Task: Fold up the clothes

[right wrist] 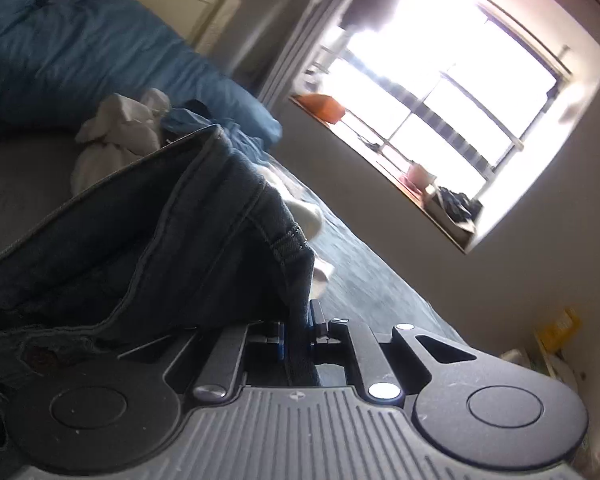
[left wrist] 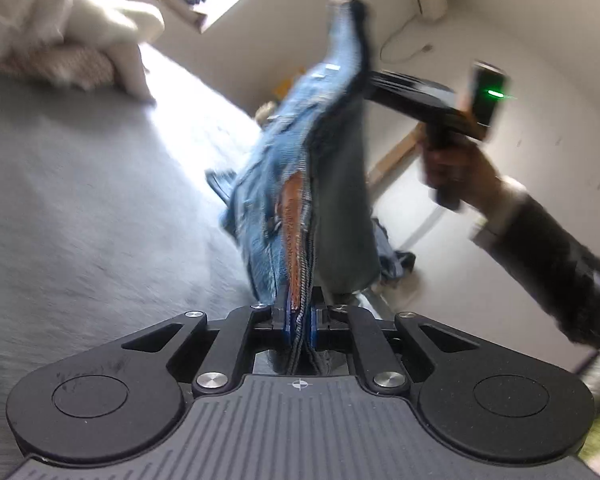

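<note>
Frankly, much of what I get is smeared by motion blur, and my right wrist view is half blocked by dark denim draped over the tool body. I count one pair of jeans (left wrist: 300,184) held up off the grey bed (left wrist: 80,220), its long axis running from my left tool (left wrist: 300,324) up and away to my right tool (left wrist: 350,4). My left tool is clamped on a stitched edge of the jeans, its blue pads tight on the cloth. My right tool (right wrist: 298,344) is likewise pinched on denim near a belt loop. From the left, I see the hand (left wrist: 448,164) and dark sleeve holding it. A white heap of clothes (left wrist: 60,20) lies at the bed's far edge, its count unclear; more blue cloth (left wrist: 392,260) lies on the floor beyond the bed's side, cut off by the jeans.
</note>
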Demonstrator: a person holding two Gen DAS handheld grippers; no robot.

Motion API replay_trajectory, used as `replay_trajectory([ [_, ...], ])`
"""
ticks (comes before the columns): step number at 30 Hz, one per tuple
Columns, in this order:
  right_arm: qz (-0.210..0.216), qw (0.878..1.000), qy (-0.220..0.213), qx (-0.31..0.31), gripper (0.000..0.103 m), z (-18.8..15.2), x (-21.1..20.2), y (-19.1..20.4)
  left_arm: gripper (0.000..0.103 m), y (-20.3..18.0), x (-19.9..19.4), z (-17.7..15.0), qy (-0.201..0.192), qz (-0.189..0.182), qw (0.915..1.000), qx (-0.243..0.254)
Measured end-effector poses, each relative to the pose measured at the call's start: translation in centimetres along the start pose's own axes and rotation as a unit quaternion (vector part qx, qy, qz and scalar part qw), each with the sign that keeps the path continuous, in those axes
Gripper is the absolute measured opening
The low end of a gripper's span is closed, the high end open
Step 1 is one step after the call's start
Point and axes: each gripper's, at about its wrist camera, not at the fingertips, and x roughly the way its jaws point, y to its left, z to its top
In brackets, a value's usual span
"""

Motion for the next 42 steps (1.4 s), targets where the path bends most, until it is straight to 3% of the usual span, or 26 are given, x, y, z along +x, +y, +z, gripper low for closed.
replay_trajectory([
  [5,0.121,0.991,-0.022,-0.050,0.010,5.8,10.0,8.3,0.006,3.5,-4.0,-0.9,-0.016,0.071,0.9957,-0.057],
  [8,0.186,0.980,-0.012,-0.068,0.019,8.0,16.8,14.6,0.009,7.1,-5.9,-2.1,-0.011,0.151,0.9817,-0.115],
  [9,0.185,0.980,0.003,-0.075,0.042,7.8,19.1,17.0,0.013,8.3,-6.4,-2.8,-0.010,0.177,0.9751,-0.133],
  [10,0.183,0.980,0.019,-0.080,0.055,7.5,21.1,19.0,0.014,9.5,-7.0,-3.4,-0.010,0.202,0.9675,-0.152],
  [11,0.181,0.979,0.036,-0.083,0.054,6.9,22.6,20.5,0.014,10.7,-7.5,-4.0,-0.010,0.226,0.9593,-0.169],
  [13,0.168,0.981,0.049,-0.082,0.055,6.0,24.1,21.9,0.016,11.5,-8.7,-4.7,-0.027,0.241,0.9522,-0.186],
  [16,0.173,0.984,0.029,-0.042,0.062,5.1,22.8,19.5,0.022,11.5,-10.2,-4.6,-0.046,0.245,0.9489,-0.194],
  [18,0.182,0.983,0.007,-0.008,0.070,5.0,20.8,16.6,0.023,11.0,-10.1,-3.9,-0.057,0.244,0.9514,-0.179],
  [22,0.191,0.980,-0.047,-0.010,0.070,4.7,16.0,14.1,0.025,10.2,-8.3,-2.0,-0.065,0.223,0.9646,-0.123],
  [25,0.164,0.985,-0.048,-0.015,0.070,5.1,15.3,14.0,0.025,8.6,-7.1,-1.7,-0.056,0.202,0.9743,-0.082],
  [28,0.189,0.981,-0.041,0.031,0.067,5.1,15.3,13.9,0.025,7.7,-5.3,-1.5,-0.039,0.209,0.9754,-0.057],
  [30,0.252,0.966,-0.035,0.039,0.065,4.9,15.4,14.7,0.025,6.9,-4.0,-1.3,-0.024,0.244,0.9690,-0.030],
  [32,0.300,0.953,-0.033,0.002,0.060,4.4,14.8,16.8,0.025,6.4,-3.1,-1.7,-0.009,0.276,0.9609,0.013],
  [34,0.309,0.949,-0.036,-0.056,0.055,3.8,14.4,19.2,0.025,6.0,-2.0,-2.1,0.005,0.307,0.9496,0.062],
  [37,0.316,0.943,-0.033,-0.103,0.049,3.3,14.6,21.7,0.025,5.5,-0.8,-3.0,0.036,0.348,0.9261,0.142],
  [42,0.313,0.935,-0.026,-0.166,0.046,2.8,15.6,24.5,0.026,5.6,0.3,-4.1,0.076,0.373,0.8999,0.212],
])
